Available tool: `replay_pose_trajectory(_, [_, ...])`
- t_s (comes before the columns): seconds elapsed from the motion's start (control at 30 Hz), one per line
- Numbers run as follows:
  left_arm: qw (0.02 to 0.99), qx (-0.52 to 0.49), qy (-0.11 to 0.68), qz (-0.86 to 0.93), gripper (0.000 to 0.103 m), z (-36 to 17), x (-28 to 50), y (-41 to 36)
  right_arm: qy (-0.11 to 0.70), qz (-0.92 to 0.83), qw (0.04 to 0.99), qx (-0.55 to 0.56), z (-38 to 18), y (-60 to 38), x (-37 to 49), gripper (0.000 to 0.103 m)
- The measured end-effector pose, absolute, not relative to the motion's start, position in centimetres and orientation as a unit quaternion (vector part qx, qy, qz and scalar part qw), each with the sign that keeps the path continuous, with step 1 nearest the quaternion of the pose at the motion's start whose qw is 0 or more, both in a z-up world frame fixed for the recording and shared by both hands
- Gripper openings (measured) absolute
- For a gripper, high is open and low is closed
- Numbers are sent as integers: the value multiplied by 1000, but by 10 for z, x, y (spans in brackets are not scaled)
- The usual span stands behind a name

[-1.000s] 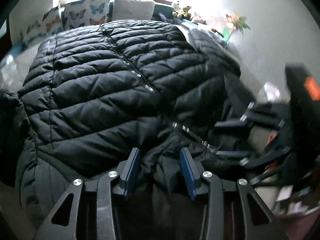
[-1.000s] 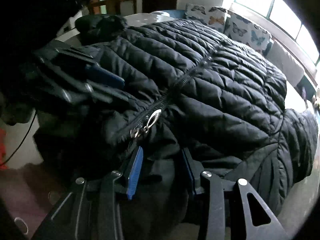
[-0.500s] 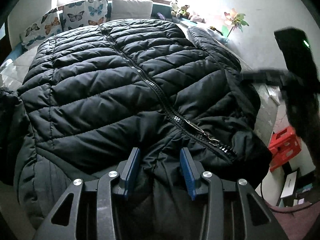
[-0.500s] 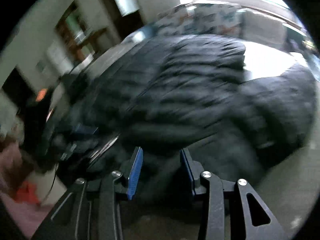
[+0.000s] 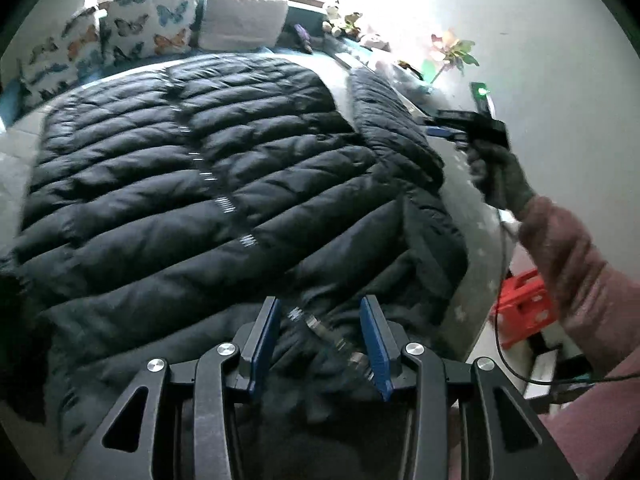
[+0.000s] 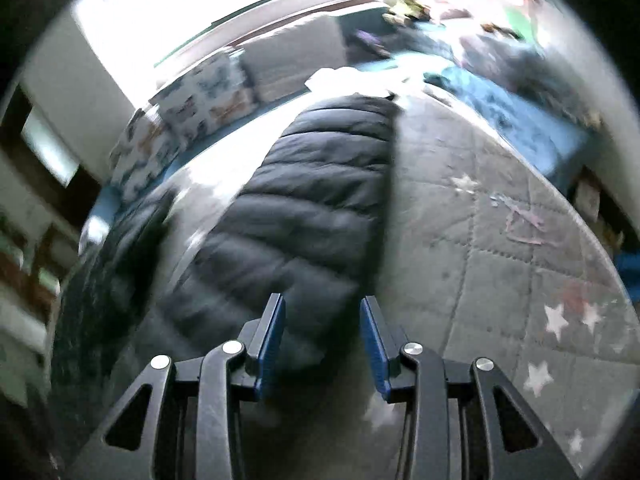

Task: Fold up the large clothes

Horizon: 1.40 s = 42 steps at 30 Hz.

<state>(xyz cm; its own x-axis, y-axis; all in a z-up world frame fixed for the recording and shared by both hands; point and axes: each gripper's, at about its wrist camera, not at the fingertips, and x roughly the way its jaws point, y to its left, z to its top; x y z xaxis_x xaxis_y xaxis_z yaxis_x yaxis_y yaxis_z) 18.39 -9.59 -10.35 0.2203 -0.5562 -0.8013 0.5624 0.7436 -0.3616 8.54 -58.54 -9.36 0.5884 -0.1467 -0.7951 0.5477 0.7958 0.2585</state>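
Black quilted puffer jacket (image 5: 208, 184): spread flat, zipper up, on grey star-print quilted bed cover (image 6: 500, 248) | left gripper (image 5: 320, 336): fingers parted, bottom hem and zipper end bunched between them | right gripper (image 6: 322, 332): released, empty, over jacket sleeve (image 6: 304, 216) | butterfly-print cushions (image 5: 148, 20): beyond jacket.

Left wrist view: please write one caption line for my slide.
Left gripper at the hem of a black quilted puffer jacket spread on a grey bed cover, while the right gripper hovers beside its sleeve.
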Motion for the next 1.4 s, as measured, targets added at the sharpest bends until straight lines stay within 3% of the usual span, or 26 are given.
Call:
replay_pose_trajectory(0.37, [705,57,545,-450,45,-137,196,-201,375,-169,856,312,-114,-609,112,43])
replay_pose_trajectory(0.4, [701,61,548,-453,45,-140,194,-204,371,-163,857,318,-113,-610,112,37])
replay_pose_trajectory(0.43, [696,67,552,-455,45,-144,192,-209,369,-155,859,319,-111,-610,111,12])
replay_pose_trajectory(0.7, [671,36,570,-473,45,-155,200,-205,298,-244,895,225,-48,-606,53,6])
replay_pose_trajectory(0.9, [686,11,568,-454,45,-149,208,-186,366,-187,876,254,-81,-615,55,6])
replay_pose_trajectory(0.97, [710,16,560,-427,45,-137,208,-169,367,-151,877,270,-85,-613,58,17])
replay_pose_trajectory(1.03, [730,10,551,-403,45,-124,205,-147,376,-121,873,287,-91,-612,66,69])
replay_pose_trajectory(1.23, [806,-92,507,-290,46,-74,206,-32,394,-115,861,299,-107,-610,88,72])
replay_pose_trajectory(1.4, [854,-186,462,-150,48,-46,200,94,352,-95,870,332,-113,-624,100,72])
